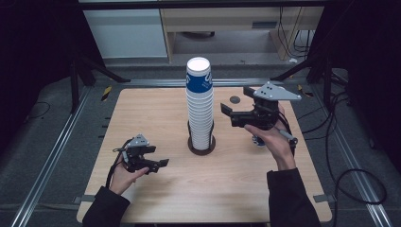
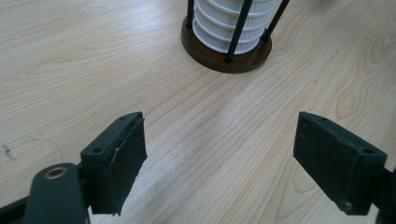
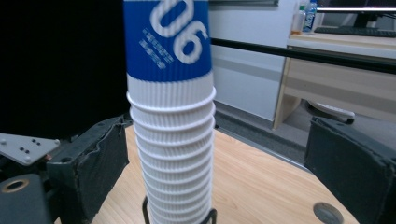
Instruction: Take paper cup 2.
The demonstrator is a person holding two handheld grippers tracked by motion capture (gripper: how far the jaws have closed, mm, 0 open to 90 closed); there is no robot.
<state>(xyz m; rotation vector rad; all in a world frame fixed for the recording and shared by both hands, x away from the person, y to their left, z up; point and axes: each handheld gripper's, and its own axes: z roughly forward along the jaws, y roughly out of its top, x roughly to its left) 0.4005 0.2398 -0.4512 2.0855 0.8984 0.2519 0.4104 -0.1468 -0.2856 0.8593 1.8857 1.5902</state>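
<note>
Since the cup stack (image 1: pixel 200 106) stands upright in its holder (image 1: pixel 202 145), the right gripper (image 1: pixel 236 115), jaws apart, sits just beside its upper cups, nearer than the left gripper (image 1: pixel 158 164), also apart.

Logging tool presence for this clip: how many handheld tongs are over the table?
2. The left tongs sit low over the table's near left; the right tongs are raised right of the cup stack. Both open.

One tall paper cup stack (image 1: pixel 199 106) | one wire cup holder (image 1: pixel 202 144) | two handheld grippers: left gripper (image 1: pixel 160 164), right gripper (image 1: pixel 226 109) | one wooden table (image 1: pixel 156 118)
</note>
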